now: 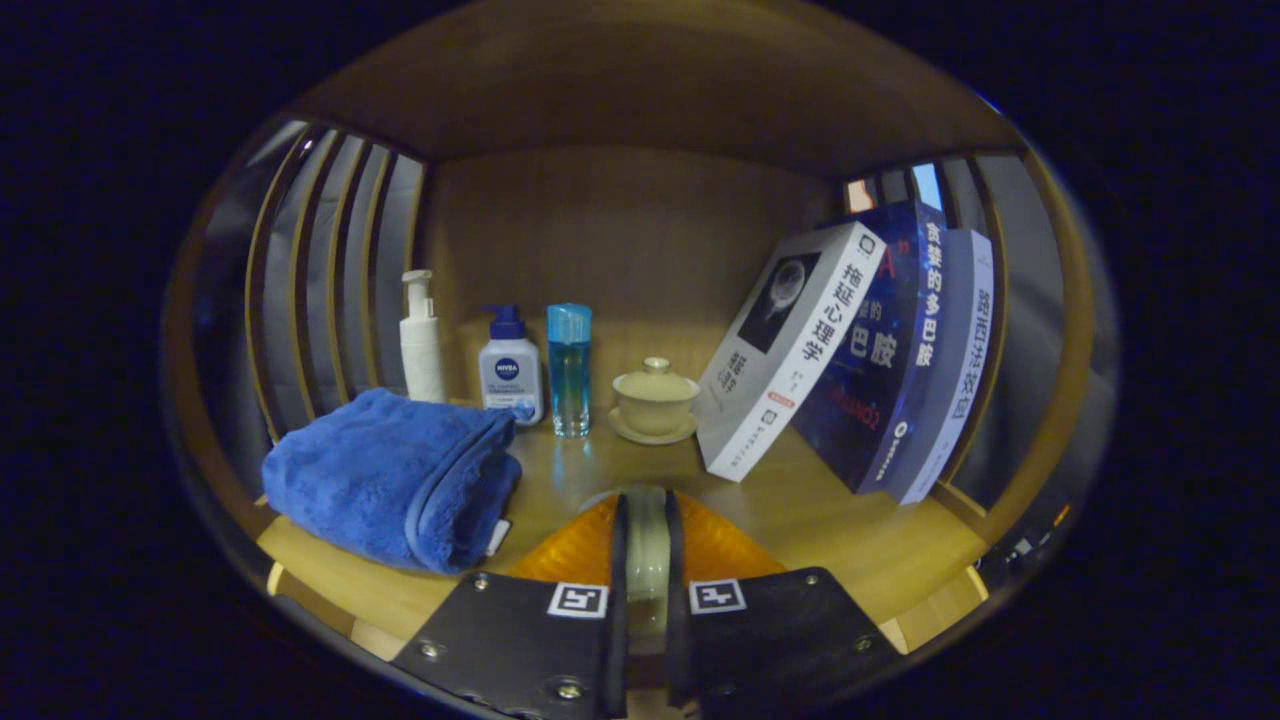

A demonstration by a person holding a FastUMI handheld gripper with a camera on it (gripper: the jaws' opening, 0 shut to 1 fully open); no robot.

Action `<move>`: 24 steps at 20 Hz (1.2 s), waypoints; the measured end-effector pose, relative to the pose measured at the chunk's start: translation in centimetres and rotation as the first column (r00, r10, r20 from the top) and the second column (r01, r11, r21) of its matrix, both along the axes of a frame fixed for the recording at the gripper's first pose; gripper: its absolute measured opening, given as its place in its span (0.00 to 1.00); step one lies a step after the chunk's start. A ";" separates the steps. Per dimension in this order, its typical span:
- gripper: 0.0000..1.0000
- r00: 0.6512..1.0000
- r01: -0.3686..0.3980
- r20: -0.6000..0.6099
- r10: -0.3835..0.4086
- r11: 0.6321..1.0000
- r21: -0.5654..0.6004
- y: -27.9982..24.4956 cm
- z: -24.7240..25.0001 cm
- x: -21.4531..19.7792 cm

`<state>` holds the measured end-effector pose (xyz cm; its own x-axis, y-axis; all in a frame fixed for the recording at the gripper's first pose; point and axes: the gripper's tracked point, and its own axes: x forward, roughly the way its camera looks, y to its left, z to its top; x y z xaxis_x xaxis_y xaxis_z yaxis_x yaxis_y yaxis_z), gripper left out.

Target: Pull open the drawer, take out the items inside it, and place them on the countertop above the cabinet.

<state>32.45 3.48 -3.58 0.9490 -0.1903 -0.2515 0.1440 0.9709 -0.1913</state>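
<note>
My gripper [645,508] is shut on a pale green, glossy item [646,548] that stands narrow between the two fingers; its shape is mostly hidden by them. It hangs low over the front of the wooden countertop [830,520]. Beyond the fingers a pale lidded tea bowl on a saucer [655,402] stands on the wood. To its left stand a blue clear bottle [569,370], a white pump bottle with a dark blue cap [510,370] and a taller white pump bottle [421,340].
A folded blue towel [395,480] lies just ahead of the fingers to the left. Three books [850,350] lean against the slatted right side. Slatted side walls [320,280] and a wooden back panel [630,240] close in the shelf space.
</note>
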 end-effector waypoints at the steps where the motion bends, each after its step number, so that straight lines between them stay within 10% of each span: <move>1: 0.16 1.000 0.003 0.007 -0.003 1.000 0.000 0.0 0.0 0.5; 3: 0.15 1.000 0.011 -0.004 -0.010 1.000 0.030 0.0 -0.5 1.2; 7: 1.00 0.999 -0.017 -0.045 0.018 0.999 0.037 0.4 -1.0 -0.2; 24: 0.98 0.991 -0.110 0.087 0.102 0.989 0.096 5.6 7.5 -17.7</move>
<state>14.74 9.07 3.92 0.9805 -0.0655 -0.1851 0.0507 0.9952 -0.0836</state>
